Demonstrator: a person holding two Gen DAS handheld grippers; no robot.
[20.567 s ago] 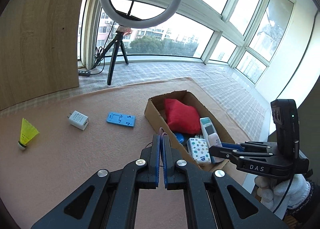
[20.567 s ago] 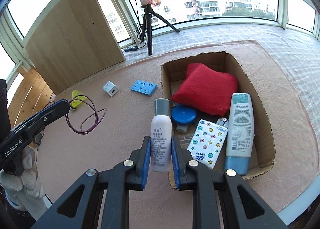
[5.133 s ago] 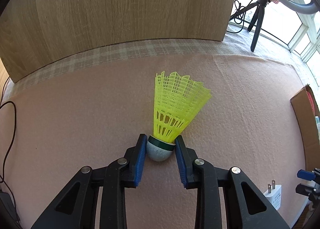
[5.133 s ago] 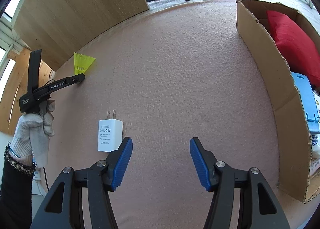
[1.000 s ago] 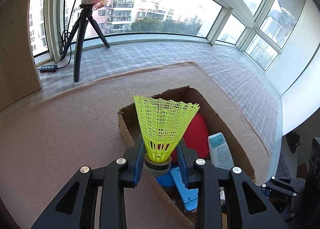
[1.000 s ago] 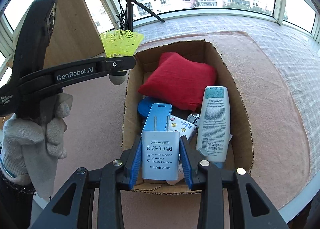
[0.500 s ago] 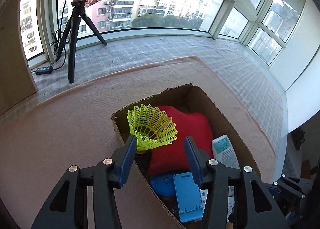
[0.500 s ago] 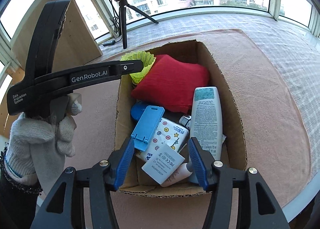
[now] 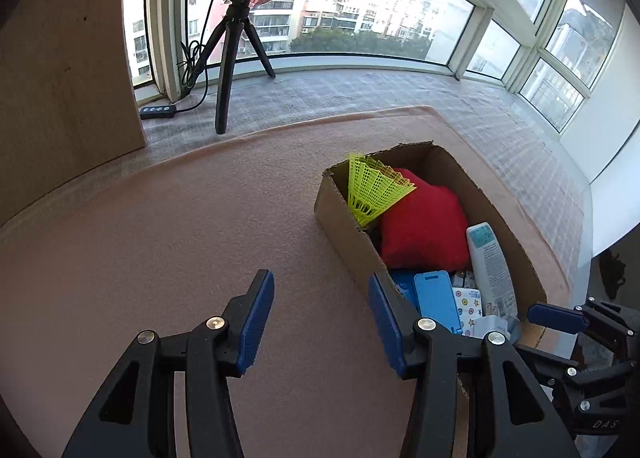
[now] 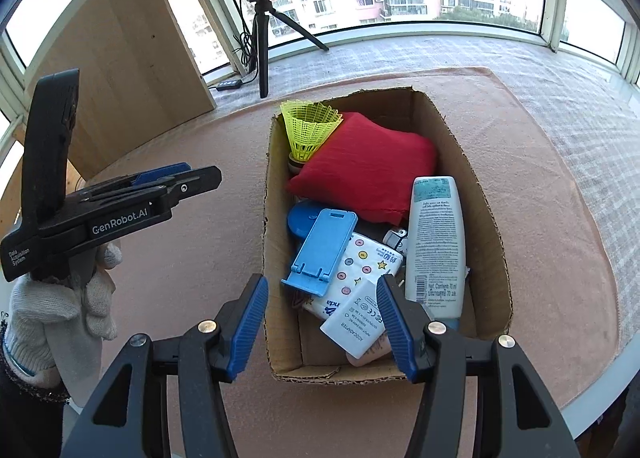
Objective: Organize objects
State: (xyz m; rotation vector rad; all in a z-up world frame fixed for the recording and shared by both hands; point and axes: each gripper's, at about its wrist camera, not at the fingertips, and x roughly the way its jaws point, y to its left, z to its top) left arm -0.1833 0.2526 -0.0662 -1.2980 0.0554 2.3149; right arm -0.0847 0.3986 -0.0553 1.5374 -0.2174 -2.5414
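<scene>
1. Left wrist view: left gripper (image 9: 320,314) spread wide, holding nothing, hanging over bare mat (image 9: 168,242).
2. Box (image 9: 348,226) ahead and right of the right finger, its near left wall just past that fingertip.
3. Shuttlecock (image 9: 374,188) inside at the far left corner, skirt up and tilted, leaning on the red pillow (image 9: 424,226); skirt poking above the rim.
4. Bottle (image 9: 490,266), blue stand (image 9: 436,300) and tissue pack (image 9: 466,300) packed in the nearer half.
5. Right gripper (image 9: 556,318) visible only in part at the far right, low beside the box.
6. Right wrist view: right gripper (image 10: 320,320) likewise spread and empty, straddling the near left wall of the box (image 10: 500,250), right finger above the adapter (image 10: 354,322).
7. Adapter lying flat at the near end, overlapping the tissue pack (image 10: 360,266); stand (image 10: 322,248) propped across it.
8. Left gripper (image 10: 180,182) off to the left, well clear of the box, gloved hand (image 10: 64,310) below it.
9. Risk, as judgement: shuttlecock perched loosely, likely to tip out over the rim if the box gets nudged; a right finger dropping could snag the cardboard wall.
10. Room: open mat left of the box and ahead; mat edge close on the right and near sides, tripod (image 10: 264,46) and board (image 10: 120,70) far ahead.
</scene>
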